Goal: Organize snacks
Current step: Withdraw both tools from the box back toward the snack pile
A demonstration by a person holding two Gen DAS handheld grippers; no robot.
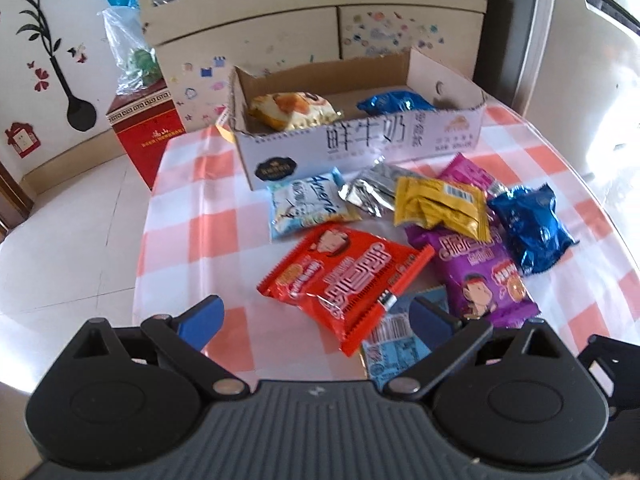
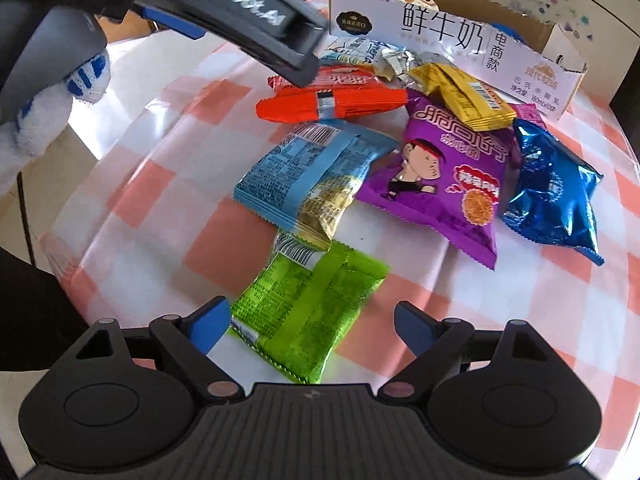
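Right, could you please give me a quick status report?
Both tools open, left over red packet, right around green packet, not gripping. Two packets in box. Nothing blocking.

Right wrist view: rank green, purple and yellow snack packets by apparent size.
1-2. Green foil packet and purple cartoon packet: look alike; green is nearer the camera, so unranked.
3. Yellow packet: smallest, but farthest.

The left gripper hangs with its blue pads spread wide over the near edge of the checked table, a red packet lying between them untouched. Past it lie purple, yellow, silver and blue packets. The cardboard box at the far edge holds two more (one orange-yellow, one blue).
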